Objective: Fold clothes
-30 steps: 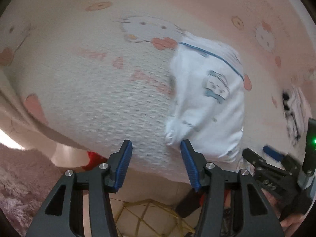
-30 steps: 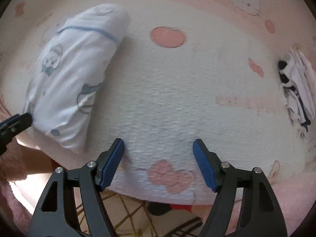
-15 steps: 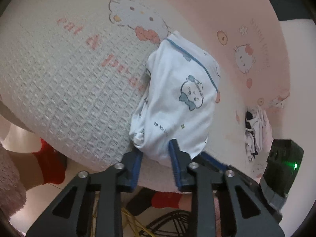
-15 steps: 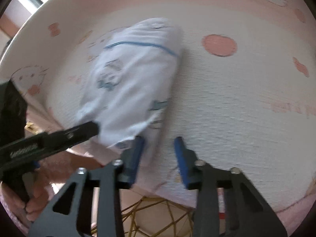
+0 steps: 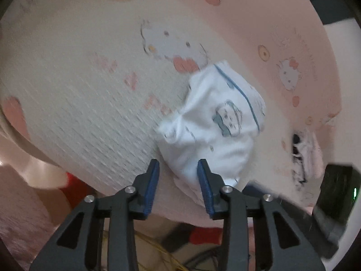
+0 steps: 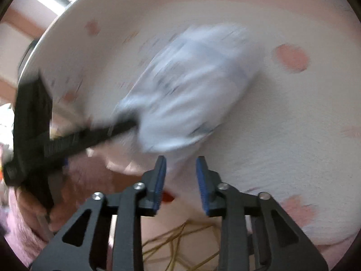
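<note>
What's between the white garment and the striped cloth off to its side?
Only bare patterned blanket separates the white garment from the striped cloth, seen in the left wrist view.

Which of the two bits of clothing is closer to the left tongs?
The white garment with the blue trim, just beyond the left tongs. The black-and-white one lies farther right.

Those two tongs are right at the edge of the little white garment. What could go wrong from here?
The white garment lies bunched near the front edge of the Hello Kitty blanket, so a tug could drag it off. The left tongs and right tongs are both part open at its near hem; they may pinch only one layer and spoil the fold. Both views are blurred, so aim may be off.
</note>
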Tool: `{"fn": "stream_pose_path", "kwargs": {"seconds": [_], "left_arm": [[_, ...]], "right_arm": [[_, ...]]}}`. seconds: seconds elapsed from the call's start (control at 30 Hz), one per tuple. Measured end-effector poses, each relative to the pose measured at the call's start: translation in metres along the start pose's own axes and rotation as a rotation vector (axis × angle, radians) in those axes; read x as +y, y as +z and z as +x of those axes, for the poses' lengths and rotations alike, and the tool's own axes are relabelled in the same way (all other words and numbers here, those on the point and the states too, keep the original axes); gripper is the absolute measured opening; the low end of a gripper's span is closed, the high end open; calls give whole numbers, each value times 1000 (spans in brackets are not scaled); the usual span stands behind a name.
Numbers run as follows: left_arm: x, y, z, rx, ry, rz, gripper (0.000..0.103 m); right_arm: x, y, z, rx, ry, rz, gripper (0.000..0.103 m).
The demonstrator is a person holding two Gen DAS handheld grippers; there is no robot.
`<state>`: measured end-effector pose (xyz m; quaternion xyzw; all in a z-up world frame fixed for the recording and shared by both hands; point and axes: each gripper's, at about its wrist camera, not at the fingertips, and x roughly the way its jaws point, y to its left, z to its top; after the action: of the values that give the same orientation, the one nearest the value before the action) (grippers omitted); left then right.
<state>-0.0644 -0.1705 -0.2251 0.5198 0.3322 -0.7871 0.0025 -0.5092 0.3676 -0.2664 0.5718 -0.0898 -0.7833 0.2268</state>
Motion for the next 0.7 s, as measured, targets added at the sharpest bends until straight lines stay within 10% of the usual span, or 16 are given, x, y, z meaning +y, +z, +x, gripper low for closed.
{"fn": "stream_pose_path", "kwargs": {"seconds": [0.6,0.7], "left_arm": [[-15,15,9,-55,163,102,17],[-10,21,11,-56,150,76,17]], "right_arm": [[-1,28,7,-71,-163,-31,46],[-3,50,-19,-156,-171,-52,72]]}}
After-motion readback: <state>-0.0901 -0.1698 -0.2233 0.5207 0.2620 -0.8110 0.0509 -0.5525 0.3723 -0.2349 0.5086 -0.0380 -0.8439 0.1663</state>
